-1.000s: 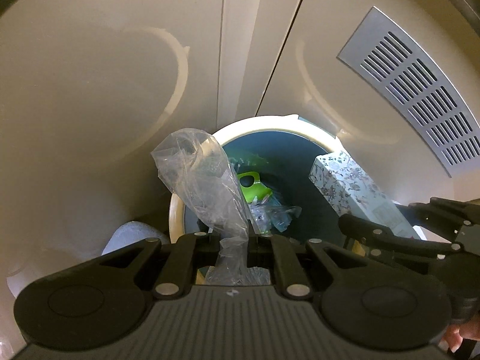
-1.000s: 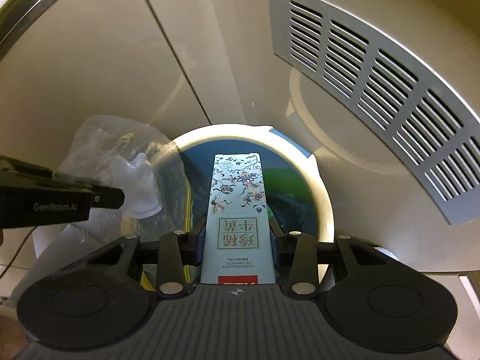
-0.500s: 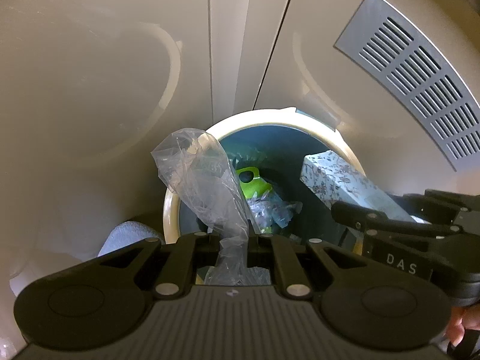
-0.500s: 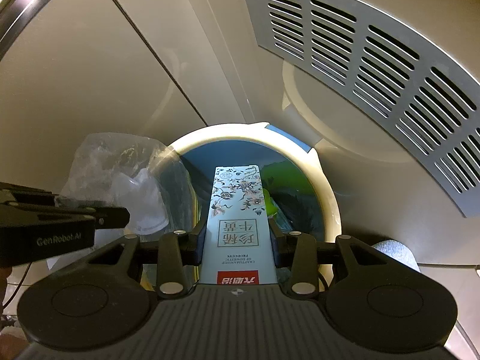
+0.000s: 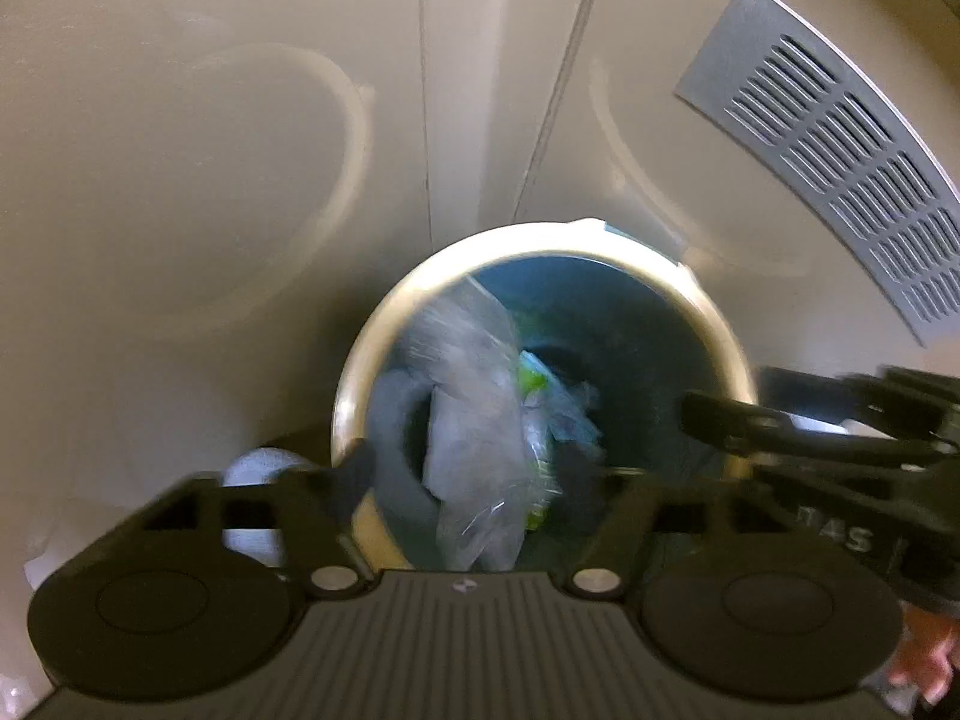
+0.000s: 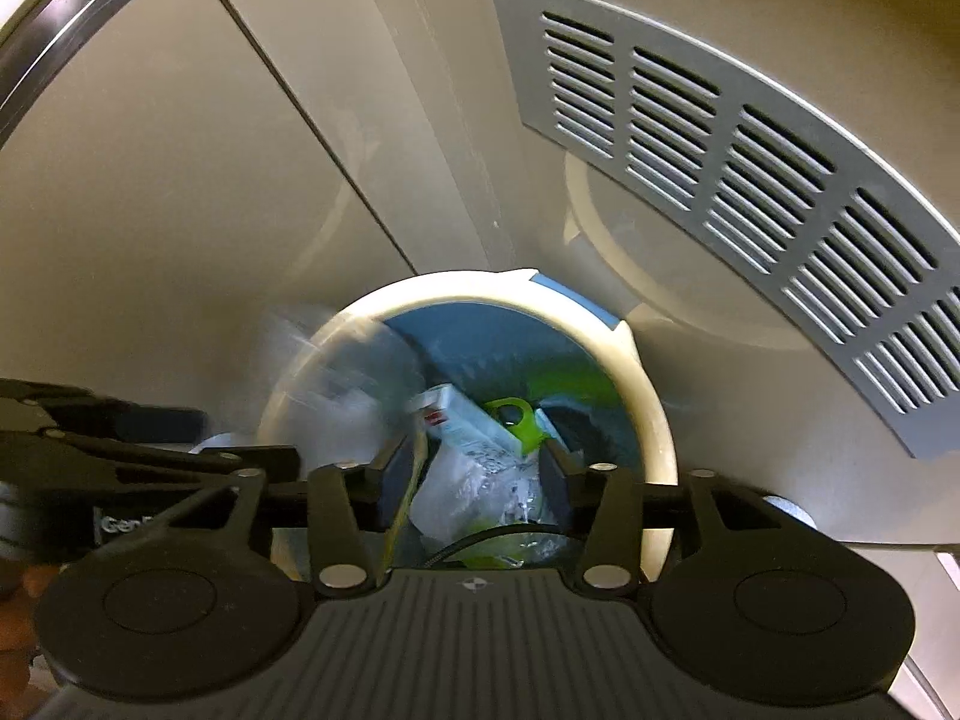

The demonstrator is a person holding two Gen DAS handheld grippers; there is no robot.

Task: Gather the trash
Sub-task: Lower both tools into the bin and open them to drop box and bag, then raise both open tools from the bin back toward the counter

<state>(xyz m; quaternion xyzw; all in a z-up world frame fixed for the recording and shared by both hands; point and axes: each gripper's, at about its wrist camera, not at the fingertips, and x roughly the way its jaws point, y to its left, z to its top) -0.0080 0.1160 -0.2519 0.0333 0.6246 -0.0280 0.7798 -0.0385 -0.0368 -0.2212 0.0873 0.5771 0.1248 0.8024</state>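
A clear plastic bag (image 5: 474, 420), crumpled and blurred, is seen at the centre of the left wrist frame, inside the mouth of the round bin (image 5: 384, 324). In the right wrist frame a pale patterned carton (image 6: 462, 420) is seen lying tilted among the bin's contents, beside a green plastic piece (image 6: 516, 420). The left gripper (image 5: 474, 474) is spread wide with nothing held. The right gripper (image 6: 480, 474) is likewise parted and empty. A grey vent grille (image 6: 750, 180) is seen upper right.
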